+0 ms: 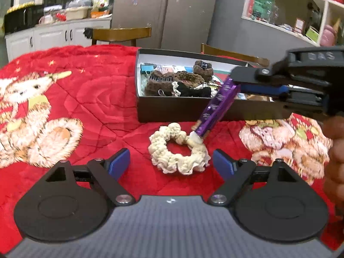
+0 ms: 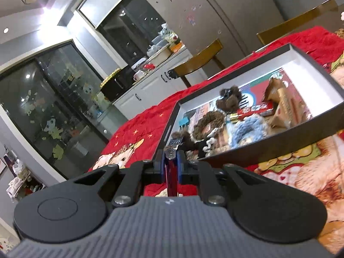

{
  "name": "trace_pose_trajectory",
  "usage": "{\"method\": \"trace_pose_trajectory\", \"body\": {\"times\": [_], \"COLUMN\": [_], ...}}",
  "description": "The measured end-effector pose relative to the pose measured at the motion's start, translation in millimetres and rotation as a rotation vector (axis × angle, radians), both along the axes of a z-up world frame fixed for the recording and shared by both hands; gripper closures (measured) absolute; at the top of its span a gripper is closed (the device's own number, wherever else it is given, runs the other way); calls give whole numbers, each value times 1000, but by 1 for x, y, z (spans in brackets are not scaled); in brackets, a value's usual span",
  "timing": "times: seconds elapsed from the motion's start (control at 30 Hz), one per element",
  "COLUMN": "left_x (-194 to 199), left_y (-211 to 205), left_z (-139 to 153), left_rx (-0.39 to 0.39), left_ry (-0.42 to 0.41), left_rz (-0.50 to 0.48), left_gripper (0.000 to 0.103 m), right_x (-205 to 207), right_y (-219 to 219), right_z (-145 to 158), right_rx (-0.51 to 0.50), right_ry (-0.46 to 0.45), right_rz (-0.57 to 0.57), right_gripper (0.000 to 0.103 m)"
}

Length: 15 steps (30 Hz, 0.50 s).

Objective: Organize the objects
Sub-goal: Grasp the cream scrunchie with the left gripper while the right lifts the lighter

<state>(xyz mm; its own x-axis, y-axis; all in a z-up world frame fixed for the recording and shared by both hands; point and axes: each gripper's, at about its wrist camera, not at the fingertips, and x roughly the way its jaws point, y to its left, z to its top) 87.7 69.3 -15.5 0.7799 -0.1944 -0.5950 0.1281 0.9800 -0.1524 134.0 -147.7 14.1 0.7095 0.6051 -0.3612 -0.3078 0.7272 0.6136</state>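
A long purple wrapped stick (image 1: 217, 109) hangs slantwise above the table, its upper end clamped between the blue pads of the right gripper (image 1: 237, 86), which is clenched tight on it. Its lower white tip (image 1: 196, 138) sits at the rim of a cream crocheted scrunchie (image 1: 179, 150) lying flat on the red quilted cloth (image 1: 96, 99); whether tip and scrunchie touch is hard to tell. In the right wrist view the same stick (image 2: 171, 172) shows end-on, squeezed between the two pads

The left gripper (image 1: 172, 163) hovers low over the cloth with its jaws spread wide and nothing in them; the scrunchie lies just ahead, between the two blue fingertips (image 1: 119, 161)

Just behind the scrunchie stands a dark box (image 1: 172, 111) with white inner walls, open at the top. Inside lie brown fuzzy scrunchies (image 1: 169, 79), a black-and-white lace piece (image 1: 193, 90), a pale blue knitted thing (image 2: 247, 126), a red wrapped bar (image 2: 253, 109) and a brown paper packet (image 2: 283, 105)

A hand (image 1: 335, 157) shows at the right edge of the left wrist view. Wooden chairs (image 1: 122, 33) stand beyond the table
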Motion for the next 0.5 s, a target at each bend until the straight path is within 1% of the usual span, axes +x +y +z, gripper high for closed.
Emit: {"method": "trace_pose_trajectory", "body": {"times": [0.1,0.17,0.2,0.23,0.3,0.33,0.4,0.43,0.5], "left_x": [6,11,14,16,19,18,13,9,5], "left_y": [-3,-7,-9,-10,-18,-21,-26,-28,-32], "left_z": [-1,-2,-2,-2,-3,-3,-3,-3,-3], "left_rx": [-13,10,22,36,106,127,153,173,205], "left_ry": [7,17,21,19,5,-2,-27,-39,-55], "left_rz": [11,23,45,61,75,66,27,22,25], "left_gripper": [16,18,22,33,47,57,69,73,74], "right_x": [-1,2,3,3,4,4,5,5,5], "right_y": [-5,-9,-10,-12,-14,-14,-16,-17,-17], "right_z": [1,1,0,0,0,0,0,-1,-1], "right_rx": [5,23,29,33,32,33,40,42,40], "right_ry": [2,13,16,18,18,18,16,16,14], "right_rz": [-12,-17,-21,-24,-31,-38,-41,-43,-50], "right_gripper": [90,90,90,90,90,90,90,90,90]}}
